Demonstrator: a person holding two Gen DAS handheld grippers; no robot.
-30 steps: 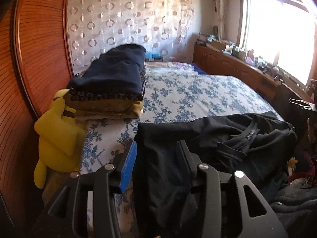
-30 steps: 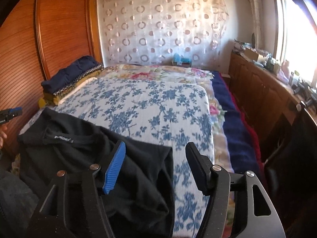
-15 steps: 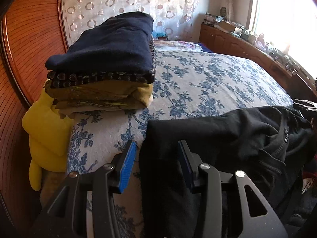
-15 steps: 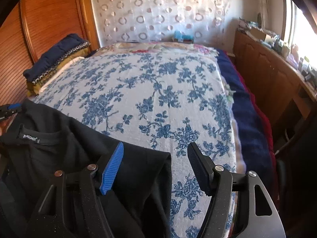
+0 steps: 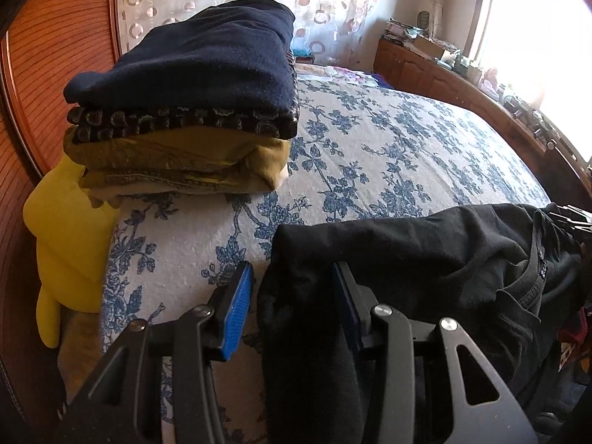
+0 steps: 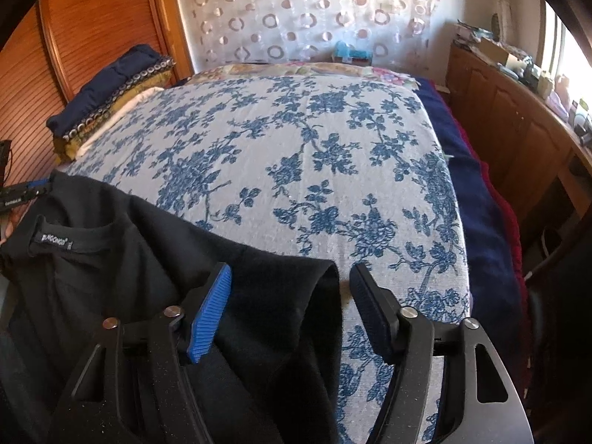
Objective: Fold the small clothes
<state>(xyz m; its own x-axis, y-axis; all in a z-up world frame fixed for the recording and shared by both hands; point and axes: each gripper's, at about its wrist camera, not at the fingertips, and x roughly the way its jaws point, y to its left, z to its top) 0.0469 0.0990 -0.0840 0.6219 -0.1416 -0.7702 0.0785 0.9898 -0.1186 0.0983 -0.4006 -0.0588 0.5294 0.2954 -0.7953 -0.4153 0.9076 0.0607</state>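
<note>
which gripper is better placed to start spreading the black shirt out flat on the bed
Left, marginally. The left gripper has the black shirt edge between its open jaws; the right gripper straddles only a corner.

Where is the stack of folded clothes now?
In the left wrist view, the stack of folded clothes lies upper left on the bed, beside the wooden wardrobe.

The garment [image 6: 111,281] lies across the near edge of the bed [image 6: 296,155], one end between the left gripper's [image 5: 292,296] parted fingers and the other between the right gripper's [image 6: 290,303]. A stack of folded clothes [image 5: 188,111] sits on the bed's far left side, with what seems to be a plush toy [image 5: 63,244] just left of it against the wardrobe [image 5: 48,55]. A sideboard [image 6: 518,125] runs along the bed's right, under the window [image 5: 536,37].
</note>
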